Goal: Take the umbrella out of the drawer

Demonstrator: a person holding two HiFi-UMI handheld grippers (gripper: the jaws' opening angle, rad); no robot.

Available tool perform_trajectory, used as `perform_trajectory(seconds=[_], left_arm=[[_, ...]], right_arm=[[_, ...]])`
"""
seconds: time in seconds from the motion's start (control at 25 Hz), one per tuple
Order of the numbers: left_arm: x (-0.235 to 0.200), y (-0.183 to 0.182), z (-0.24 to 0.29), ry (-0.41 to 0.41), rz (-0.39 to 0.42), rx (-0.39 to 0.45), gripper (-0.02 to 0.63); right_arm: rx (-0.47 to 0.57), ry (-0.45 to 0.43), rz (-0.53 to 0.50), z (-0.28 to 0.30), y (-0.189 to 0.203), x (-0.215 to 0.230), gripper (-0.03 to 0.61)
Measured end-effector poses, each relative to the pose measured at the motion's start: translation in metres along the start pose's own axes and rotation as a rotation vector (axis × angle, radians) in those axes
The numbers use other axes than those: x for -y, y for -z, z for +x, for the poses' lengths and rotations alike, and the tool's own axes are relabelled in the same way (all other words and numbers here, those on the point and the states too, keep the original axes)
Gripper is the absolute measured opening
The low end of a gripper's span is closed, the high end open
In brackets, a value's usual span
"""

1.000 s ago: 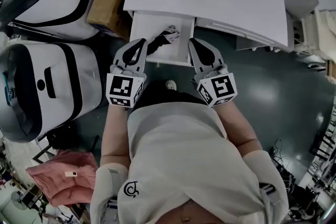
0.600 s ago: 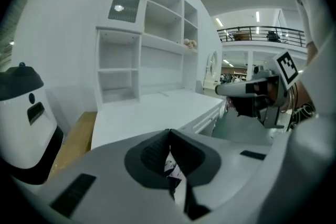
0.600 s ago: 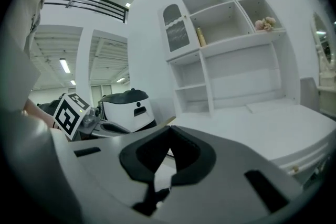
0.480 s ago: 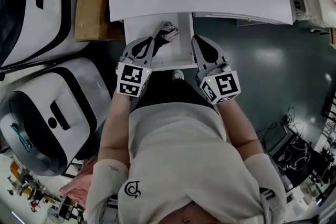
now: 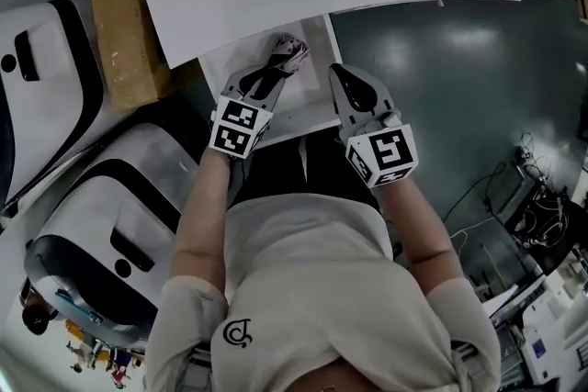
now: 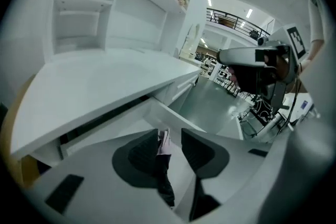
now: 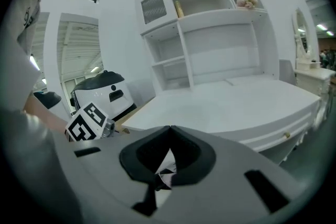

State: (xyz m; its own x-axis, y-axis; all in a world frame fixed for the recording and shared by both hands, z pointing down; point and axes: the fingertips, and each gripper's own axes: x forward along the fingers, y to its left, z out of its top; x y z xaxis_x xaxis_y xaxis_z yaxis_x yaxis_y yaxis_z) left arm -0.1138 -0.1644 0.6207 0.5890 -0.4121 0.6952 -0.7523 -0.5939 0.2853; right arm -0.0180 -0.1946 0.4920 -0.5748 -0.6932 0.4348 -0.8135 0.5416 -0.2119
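now left claw (image 6: 170, 132), jaws just opening apart, has the umbrella (image 6: 164, 173) between them in the drawer (image 5: 314, 39); go down slow, pinch its middle. right claw (image 7: 169, 132) is closed together.

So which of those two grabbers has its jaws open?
The left gripper: its jaws have just been opening and stand apart, the umbrella in the drawer showing in the gap, ungripped. On the right gripper they meet at the tips.
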Motion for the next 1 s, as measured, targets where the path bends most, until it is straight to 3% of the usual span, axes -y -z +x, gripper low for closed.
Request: perform_trajectory(seconds=[0.24, 0.48, 0.72, 1.0], left_arm=[[-0.003, 0.023, 0.046, 0.067, -0.040, -0.074, 0.249], [-0.017, 0.052, 0.089, 0.058, -0.093, -0.164, 0.375], [-0.020, 0.072, 0.120, 0.043, -0.112, -0.242, 0.433], [-0.035, 0.095, 0.140, -0.080, -0.100, -0.299, 0.436]], right_arm=[[-0.001, 0.024, 0.015, 0.013, 0.007, 0.011, 0.006], [-0.002, 0.040, 0.025, 0.024, 0.016, 0.024, 0.006], [0.009, 0.065, 0.039, 0.025, 0.023, 0.034, 0.006], [-0.011, 0.078, 0.084, 0.030, 0.040, 0.034, 0.006]])
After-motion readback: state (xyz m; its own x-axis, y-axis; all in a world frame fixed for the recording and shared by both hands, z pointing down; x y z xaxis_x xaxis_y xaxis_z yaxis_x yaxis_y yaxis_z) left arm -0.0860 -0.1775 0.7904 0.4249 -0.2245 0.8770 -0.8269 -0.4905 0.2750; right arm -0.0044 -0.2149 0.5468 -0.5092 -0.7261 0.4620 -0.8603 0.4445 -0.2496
